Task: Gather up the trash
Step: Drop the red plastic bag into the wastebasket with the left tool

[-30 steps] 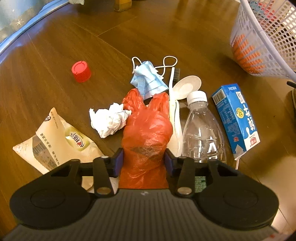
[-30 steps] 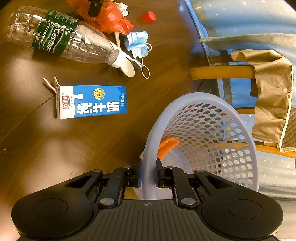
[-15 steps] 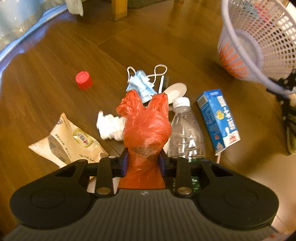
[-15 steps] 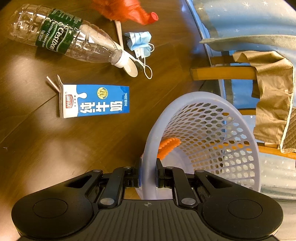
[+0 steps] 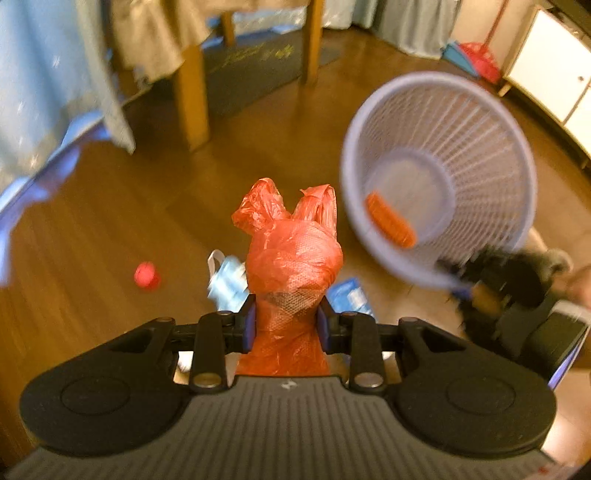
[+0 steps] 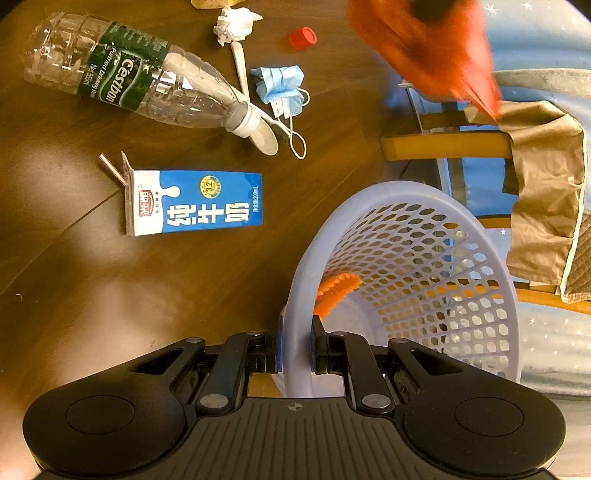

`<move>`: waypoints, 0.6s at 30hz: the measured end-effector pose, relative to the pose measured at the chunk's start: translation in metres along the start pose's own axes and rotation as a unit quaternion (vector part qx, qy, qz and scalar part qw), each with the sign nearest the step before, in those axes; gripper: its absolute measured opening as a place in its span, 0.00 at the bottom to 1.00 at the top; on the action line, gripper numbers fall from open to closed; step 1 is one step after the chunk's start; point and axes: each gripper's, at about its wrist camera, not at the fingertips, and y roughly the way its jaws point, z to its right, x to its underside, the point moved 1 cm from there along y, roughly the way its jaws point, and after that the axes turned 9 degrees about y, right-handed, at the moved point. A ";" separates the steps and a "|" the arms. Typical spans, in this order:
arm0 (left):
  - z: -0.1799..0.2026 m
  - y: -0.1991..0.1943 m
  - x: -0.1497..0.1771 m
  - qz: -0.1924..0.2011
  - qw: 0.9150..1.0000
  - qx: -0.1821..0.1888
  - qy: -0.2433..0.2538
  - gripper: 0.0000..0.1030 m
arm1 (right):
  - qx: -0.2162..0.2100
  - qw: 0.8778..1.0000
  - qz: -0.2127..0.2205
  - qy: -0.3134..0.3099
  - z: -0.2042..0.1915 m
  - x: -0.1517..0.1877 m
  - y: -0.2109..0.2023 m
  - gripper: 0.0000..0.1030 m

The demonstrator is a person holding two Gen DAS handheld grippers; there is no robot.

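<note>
My left gripper (image 5: 287, 325) is shut on a crumpled red plastic bag (image 5: 291, 254), held up in the air left of the lavender basket (image 5: 480, 122). The bag appears blurred at the top of the right wrist view (image 6: 432, 51). My right gripper (image 6: 295, 350) is shut on the basket's rim (image 6: 299, 295), tilting its mouth toward the bag. An orange item (image 6: 336, 291) lies inside the basket. On the wooden table rest a clear bottle (image 6: 129, 85), a blue milk carton (image 6: 195, 203), a blue face mask (image 6: 280, 86), a white spoon (image 6: 258, 129), a paper wad (image 6: 234, 24) and a red cap (image 6: 302, 37).
A wooden chair (image 6: 454, 146) draped with tan cloth (image 6: 546, 184) stands beyond the table edge on the right. In the left wrist view, chair legs (image 5: 190, 96) and a dark mat (image 5: 255, 62) are on the floor, with white cabinets (image 5: 550, 62) at the far right.
My left gripper has lifted the red bag off the table and carried it up toward the basket. The right gripper keeps its hold on the tilted basket's rim.
</note>
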 end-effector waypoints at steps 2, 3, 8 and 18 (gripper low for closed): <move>0.011 0.001 -0.016 0.011 1.000 0.005 0.014 0.26 | -0.004 1.000 0.001 0.006 0.001 0.000 -0.002 0.09; 0.017 0.002 -0.022 0.015 1.000 0.010 0.020 0.26 | -0.006 1.000 0.001 0.010 0.002 -0.001 -0.003 0.09; 0.044 0.013 -0.043 0.024 0.998 0.037 0.052 0.26 | -0.006 1.000 0.004 0.013 0.004 0.000 -0.005 0.09; 0.073 0.033 -0.048 0.028 0.995 0.072 0.070 0.26 | -0.009 1.000 0.006 0.020 0.006 0.005 -0.006 0.09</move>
